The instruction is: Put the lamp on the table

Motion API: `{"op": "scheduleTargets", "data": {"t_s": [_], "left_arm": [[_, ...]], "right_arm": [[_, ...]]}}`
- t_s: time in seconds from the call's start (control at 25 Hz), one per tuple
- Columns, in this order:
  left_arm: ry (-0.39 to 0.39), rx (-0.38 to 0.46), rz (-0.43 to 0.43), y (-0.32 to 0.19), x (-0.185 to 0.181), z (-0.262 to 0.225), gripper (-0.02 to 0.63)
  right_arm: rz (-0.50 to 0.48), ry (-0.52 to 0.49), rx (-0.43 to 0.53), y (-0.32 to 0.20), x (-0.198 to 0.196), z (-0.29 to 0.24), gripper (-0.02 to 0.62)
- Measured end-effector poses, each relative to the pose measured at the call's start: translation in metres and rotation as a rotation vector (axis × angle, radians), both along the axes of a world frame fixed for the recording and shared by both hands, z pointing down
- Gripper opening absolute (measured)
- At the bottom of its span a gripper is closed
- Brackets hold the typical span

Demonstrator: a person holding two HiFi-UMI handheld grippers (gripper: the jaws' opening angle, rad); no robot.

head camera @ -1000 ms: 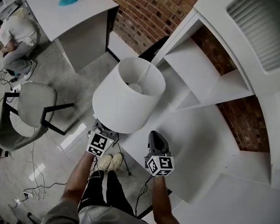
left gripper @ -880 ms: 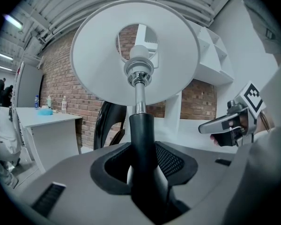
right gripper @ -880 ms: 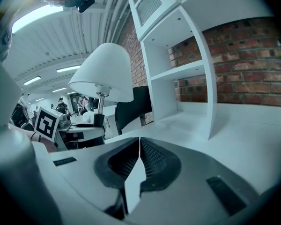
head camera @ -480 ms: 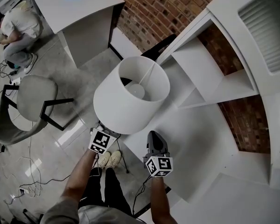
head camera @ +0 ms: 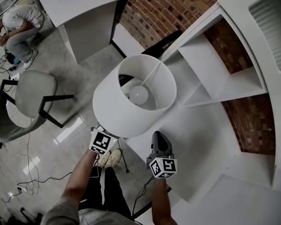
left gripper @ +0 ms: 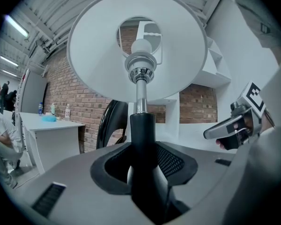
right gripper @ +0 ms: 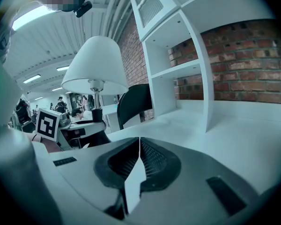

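Quickly, head view: left claw [head camera: 99, 132] holds the lamp [head camera: 131, 97] upright in the air. Its white shade covers the near edge of the white worktop [head camera: 210, 139] and the base is hidden beneath. Right claw [head camera: 158, 138] hovers just beside, over the worktop. Grey chair [head camera: 30, 95] on the floor at left.

Left gripper view: left claw [left gripper: 143, 165] clamped on the lamp's black stem [left gripper: 142, 130], with the shade [left gripper: 98, 55] and bulb [left gripper: 141, 48] overhead.

Right gripper view: right claw [right gripper: 139, 149] has its jaws together with nothing between them. Lamp [right gripper: 94, 69] stands at left, worktop [right gripper: 234, 139] ahead.
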State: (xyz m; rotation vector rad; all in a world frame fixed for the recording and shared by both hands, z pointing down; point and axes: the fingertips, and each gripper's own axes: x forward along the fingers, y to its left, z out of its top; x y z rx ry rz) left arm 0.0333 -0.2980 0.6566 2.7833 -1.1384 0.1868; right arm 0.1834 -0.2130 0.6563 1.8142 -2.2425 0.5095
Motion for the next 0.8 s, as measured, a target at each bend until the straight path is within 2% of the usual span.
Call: {"op": "scheduleTargets", "data": {"t_s": [0.32,0.8], "left_arm": [[0.033,0.034,-0.016,0.003,-0.004,0.003,0.161],[0.051,0.081,-0.03,0.012,-0.003,0.005,0.161]], "right_arm": [[-0.012,0.004,0.019,0.009,-0.016,0.009,0.026],[0.009,0.03,0.091,0.023,-0.016,0.0,0.025]]}}
